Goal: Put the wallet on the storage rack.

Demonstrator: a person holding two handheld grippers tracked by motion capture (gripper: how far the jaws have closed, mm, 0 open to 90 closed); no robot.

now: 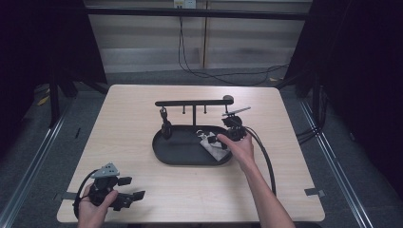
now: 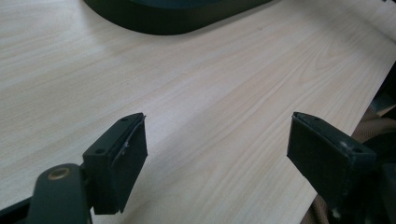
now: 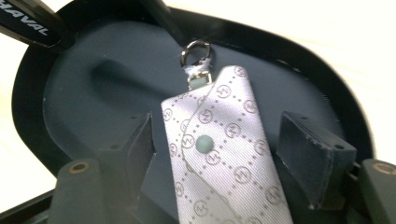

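Apparently fabric patterned key pouch (image 3: 219, 154) | metal ring (image 3: 195, 50) | smooth oval tray (image 3: 70, 93)

In the right gripper view the pouch (image 3: 224, 154) runs off the bottom edge, so its lower end past the tray (image 3: 322, 79) stays unseen. A black tag (image 3: 25, 23) at the tray's far rim is cut by the top left corner, its lettering partly lost.

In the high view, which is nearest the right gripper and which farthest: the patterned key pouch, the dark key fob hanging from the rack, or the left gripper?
1. Patterned key pouch: in the tray, right beside the right gripper.
2. Dark key fob: hanging at the rack's left end.
3. Left gripper: the table's near-left corner.
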